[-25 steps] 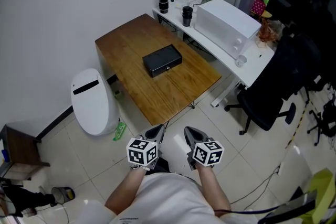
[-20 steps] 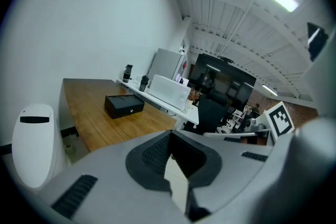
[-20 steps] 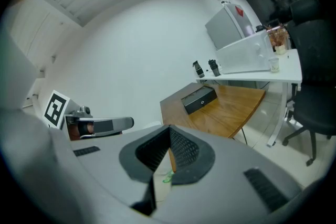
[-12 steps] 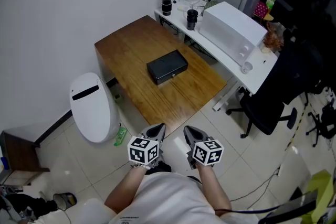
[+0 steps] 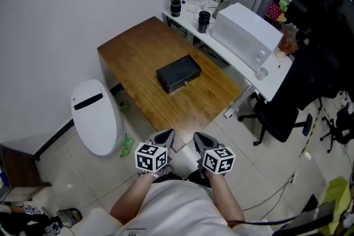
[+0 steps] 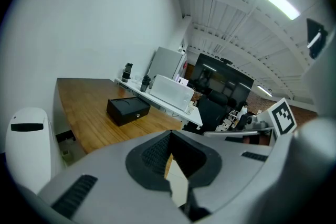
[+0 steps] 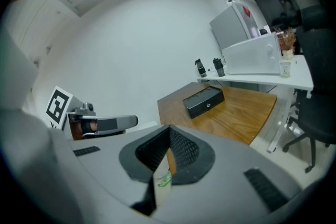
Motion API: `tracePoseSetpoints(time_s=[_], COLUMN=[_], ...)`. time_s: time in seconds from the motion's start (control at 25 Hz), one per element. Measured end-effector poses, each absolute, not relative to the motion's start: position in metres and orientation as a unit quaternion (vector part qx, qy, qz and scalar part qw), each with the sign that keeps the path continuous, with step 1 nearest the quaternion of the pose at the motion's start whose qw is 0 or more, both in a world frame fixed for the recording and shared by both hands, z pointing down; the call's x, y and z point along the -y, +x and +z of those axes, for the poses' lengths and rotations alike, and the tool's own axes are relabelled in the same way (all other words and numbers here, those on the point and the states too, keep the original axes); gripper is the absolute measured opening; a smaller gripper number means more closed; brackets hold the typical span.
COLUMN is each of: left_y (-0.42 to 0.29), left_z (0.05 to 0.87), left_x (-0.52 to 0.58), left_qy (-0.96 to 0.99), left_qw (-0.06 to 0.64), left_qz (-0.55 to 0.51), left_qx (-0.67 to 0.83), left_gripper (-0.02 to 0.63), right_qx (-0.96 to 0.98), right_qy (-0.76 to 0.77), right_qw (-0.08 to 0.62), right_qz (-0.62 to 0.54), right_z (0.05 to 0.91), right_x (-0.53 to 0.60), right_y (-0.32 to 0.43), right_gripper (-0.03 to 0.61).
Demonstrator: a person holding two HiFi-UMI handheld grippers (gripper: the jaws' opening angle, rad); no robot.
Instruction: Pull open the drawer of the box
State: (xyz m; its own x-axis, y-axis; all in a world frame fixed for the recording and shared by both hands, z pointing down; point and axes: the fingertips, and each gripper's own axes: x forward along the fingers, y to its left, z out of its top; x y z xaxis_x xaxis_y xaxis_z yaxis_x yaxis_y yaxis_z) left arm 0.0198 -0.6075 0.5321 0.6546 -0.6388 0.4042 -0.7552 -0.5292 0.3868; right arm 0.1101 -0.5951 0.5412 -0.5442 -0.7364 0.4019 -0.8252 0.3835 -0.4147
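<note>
A small black box [image 5: 178, 74] with a metal knob on its front lies on the wooden table [image 5: 138, 58]. It also shows in the left gripper view [image 6: 127, 109] and the right gripper view [image 7: 204, 100]. Both grippers are held low, near the person's body, well short of the table's near corner. My left gripper [image 5: 167, 135] [image 6: 169, 136] is shut with nothing in it. My right gripper [image 5: 198, 139] [image 7: 168, 131] is shut and empty too, side by side with the left one. The box's drawer looks shut.
A white rounded bin [image 5: 94, 117] stands left of the table, with a green bottle [image 5: 126, 146] on the floor beside it. A white desk [image 5: 276, 72] at the right carries a large white case [image 5: 246, 27], bottles and cups. A black office chair [image 5: 285, 102] stands beyond it.
The head view has drifted, so the table and box sit slightly farther right and lower in the picture. Both grippers keep the same place and stay shut.
</note>
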Motion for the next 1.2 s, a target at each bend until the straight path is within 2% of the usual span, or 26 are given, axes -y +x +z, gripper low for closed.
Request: tracePoseSetpoints(time_s=[0.44,1.2], left_y=[0.021,0.033], left_z=[0.545,0.551], left_x=[0.626,0.709], left_qy=[0.863,0.844], left_qw=[0.280,0.284], left_qz=[0.109,0.114], left_qx=[0.405,0.441], left_gripper=[0.002,0.002], right_qx=[0.833,0.853], right_qy=[0.458,0.424], right_qw=[0.087,0.093], right_qz=[0.297,0.288], right_z=[0.554,0.549], right_x=[0.619,0.722], right_y=[0.100,0.108], right_gripper=[-0.012,-0.012])
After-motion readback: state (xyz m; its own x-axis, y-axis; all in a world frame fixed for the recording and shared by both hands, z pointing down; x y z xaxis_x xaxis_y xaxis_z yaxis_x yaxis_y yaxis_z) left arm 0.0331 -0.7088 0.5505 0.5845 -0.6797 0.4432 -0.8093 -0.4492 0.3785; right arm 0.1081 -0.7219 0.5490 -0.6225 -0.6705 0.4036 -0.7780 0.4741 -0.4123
